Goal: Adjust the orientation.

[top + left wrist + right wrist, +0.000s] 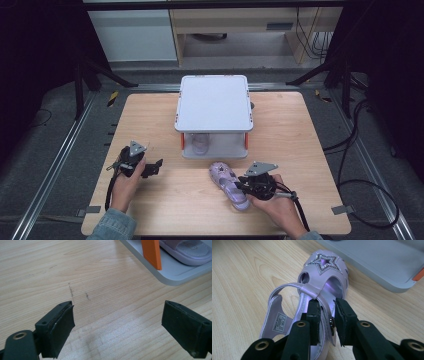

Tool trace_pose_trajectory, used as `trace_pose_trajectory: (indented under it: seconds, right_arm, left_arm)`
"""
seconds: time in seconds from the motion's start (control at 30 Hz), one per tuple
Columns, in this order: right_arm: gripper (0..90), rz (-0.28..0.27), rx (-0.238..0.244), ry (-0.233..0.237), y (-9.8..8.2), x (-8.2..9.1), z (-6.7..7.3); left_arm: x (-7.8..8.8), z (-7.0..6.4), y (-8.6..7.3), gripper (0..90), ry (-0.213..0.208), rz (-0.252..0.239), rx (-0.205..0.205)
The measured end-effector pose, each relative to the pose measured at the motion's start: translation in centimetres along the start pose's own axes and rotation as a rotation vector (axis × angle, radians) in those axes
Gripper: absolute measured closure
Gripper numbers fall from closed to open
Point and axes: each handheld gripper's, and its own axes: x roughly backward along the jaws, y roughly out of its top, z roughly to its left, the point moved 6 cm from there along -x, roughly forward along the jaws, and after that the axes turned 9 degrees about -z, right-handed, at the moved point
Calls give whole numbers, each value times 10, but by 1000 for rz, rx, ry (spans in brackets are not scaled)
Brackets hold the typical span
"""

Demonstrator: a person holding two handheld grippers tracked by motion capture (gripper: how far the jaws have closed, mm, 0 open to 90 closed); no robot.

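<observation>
High view: right claw [239, 186] pinching the side strap of a small lilac patent sandal with a cut-out toe [227, 183], lying on the pale wooden counter [150, 115] just in front of a grey two-tier plastic shoe rack with orange posts [214, 105]. Left claw [156, 166] resting apart, well to the left, holding nothing. On the rack's lower shelf, a second lilac sandal [200, 144]; top shelf bare.

Left gripper view: jaws spread wide over bare wood, nothing between them. Up in the corner, one orange post [151, 253] and the stored sandal's sole [186, 251] on the grey lower shelf [175, 272].

Right gripper view: pads closed on the thin buckled strap [324, 312] alone, not on the sole. Risk judged from that: a soft, narrow hold, likely to let the sandal swing, twist or slip out on lifting. Further risk: toe catching the shelf edge [387, 282] or a post, or knocking the stored sandal, given the low gap.
</observation>
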Motion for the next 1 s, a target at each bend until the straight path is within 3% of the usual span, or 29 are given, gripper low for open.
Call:
trace_pose_trajectory:
  seconds: [0.27, 0.4, 0.6, 0.7, 0.8, 1.0]
  right_arm:
    - [753, 5, 3, 4, 0, -1, 0]
    - [801, 2, 11, 9, 2, 0, 1]
    - [827, -30, -6, -1, 6, 1, 3]
    - [834, -62, -58, -8, 10, 5, 1]
    - [836, -93, -105, -19, 14, 10, -2]
    - [836, -158, -154, -97, 22, 15, -15]
  left_arm:
    - [0, -1, 0, 97, -1, 2, -3]
    - [0, -1, 0, 97, -2, 2, -3]
    - [1, 0, 0, 97, -2, -1, 3]
    - [2, -1, 2, 97, -3, -6, -1]
    - [4, -7, 6, 97, -33, -11, 8]
    - [11, -15, 27, 97, -64, -54, 17]
